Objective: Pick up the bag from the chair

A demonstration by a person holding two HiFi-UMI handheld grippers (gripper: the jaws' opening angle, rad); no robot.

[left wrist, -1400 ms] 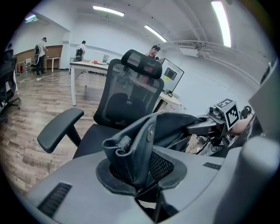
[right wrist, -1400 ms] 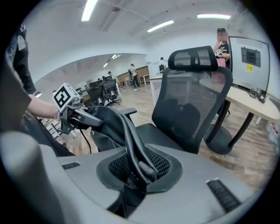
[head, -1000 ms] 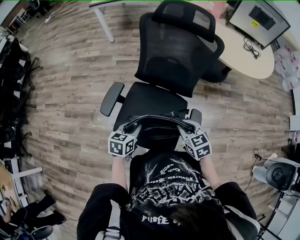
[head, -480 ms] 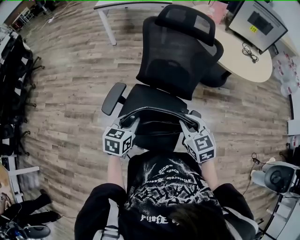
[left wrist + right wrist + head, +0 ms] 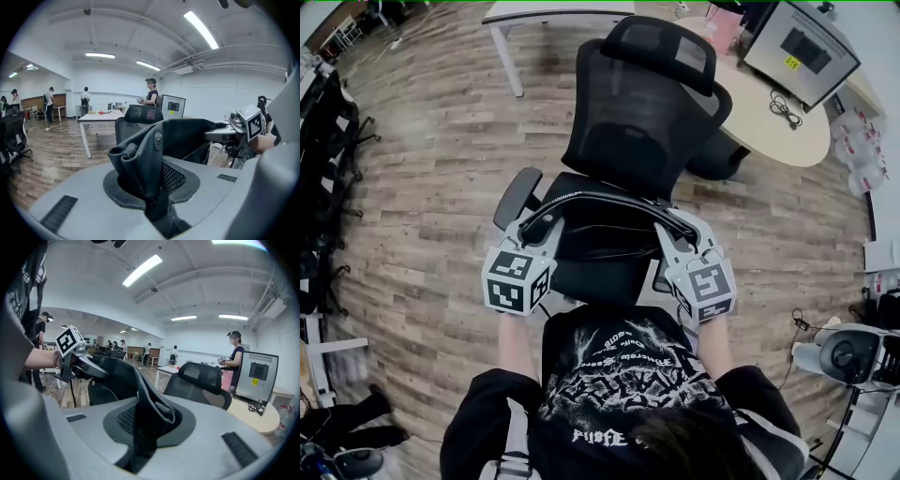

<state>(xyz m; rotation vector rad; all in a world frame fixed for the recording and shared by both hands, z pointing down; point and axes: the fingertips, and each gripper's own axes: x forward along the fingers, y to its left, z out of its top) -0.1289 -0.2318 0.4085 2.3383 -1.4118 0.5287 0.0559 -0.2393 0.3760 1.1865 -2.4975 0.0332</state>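
Observation:
A black bag [image 5: 602,234] hangs stretched between my two grippers above the seat [image 5: 592,278] of a black mesh office chair [image 5: 639,112]. My left gripper [image 5: 536,228] is shut on the bag's left end, and my right gripper [image 5: 680,230] is shut on its right end. The bag's top edge arcs between them in front of the backrest. In the left gripper view the folded black bag [image 5: 154,150] is pinched in the left gripper [image 5: 154,204]. The right gripper view shows the same bag [image 5: 147,404] clamped in the right gripper [image 5: 138,448].
The chair's left armrest [image 5: 514,197] sticks out beside the left gripper. A white table [image 5: 553,13] stands beyond the chair, and a round beige table [image 5: 773,117] with a monitor [image 5: 802,52] is at the back right. Dark chairs [image 5: 319,141] line the left edge. People stand in the room's background.
Both grippers have risen and moved forward with the bag, lifting it off the seat toward the backrest. The grippers have also spread slightly wider apart.

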